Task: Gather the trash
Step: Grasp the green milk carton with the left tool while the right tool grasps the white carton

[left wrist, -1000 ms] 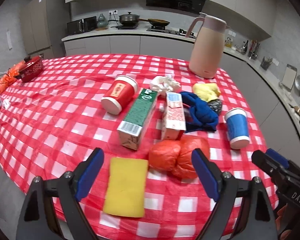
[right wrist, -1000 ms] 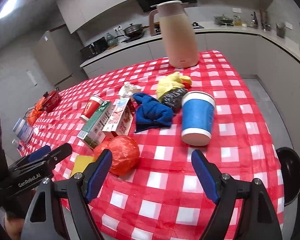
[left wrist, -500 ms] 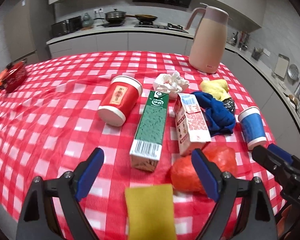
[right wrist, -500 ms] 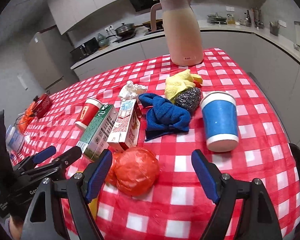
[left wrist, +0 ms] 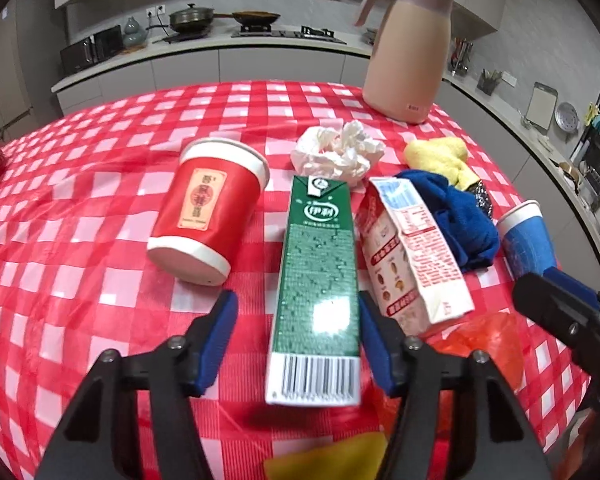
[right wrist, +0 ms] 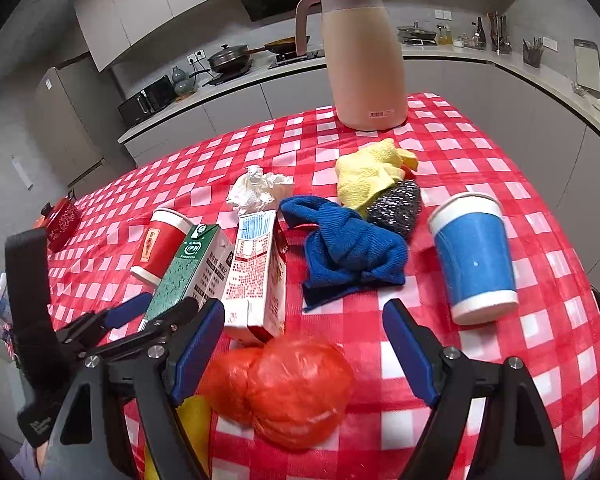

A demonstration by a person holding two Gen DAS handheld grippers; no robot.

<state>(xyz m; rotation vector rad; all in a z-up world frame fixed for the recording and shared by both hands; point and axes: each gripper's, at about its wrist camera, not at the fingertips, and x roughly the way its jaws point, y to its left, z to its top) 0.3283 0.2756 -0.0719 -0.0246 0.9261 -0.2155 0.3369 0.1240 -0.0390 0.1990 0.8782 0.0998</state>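
A: The left gripper (left wrist: 294,330) fills the bottom of its own view, blue pads either side of a green carton (left wrist: 318,280). What is between the pads, and are they touching it?

B: The near, barcode end of the green carton lies between them. The jaws are closing. The right pad sits just beside the carton's edge; the left pad is clearly apart from it, with checked cloth showing in the gap. So it is not gripped yet.

A: Which way does the carton run?

B: It lies flat on the surface (left wrist: 100,160), long axis pointing straight away from the gripper, so the pads close across its narrow width. A red-and-white carton (left wrist: 414,252) lies just beside it on the right, a tipped red cup (left wrist: 206,212) to its left.

A: And the other hand?

B: The right gripper (right wrist: 304,342) is held wide with nothing in it, tilted down over an orange plastic bag (right wrist: 284,388) at the near edge. The left one is nearer the green carton, pointing steeply down.
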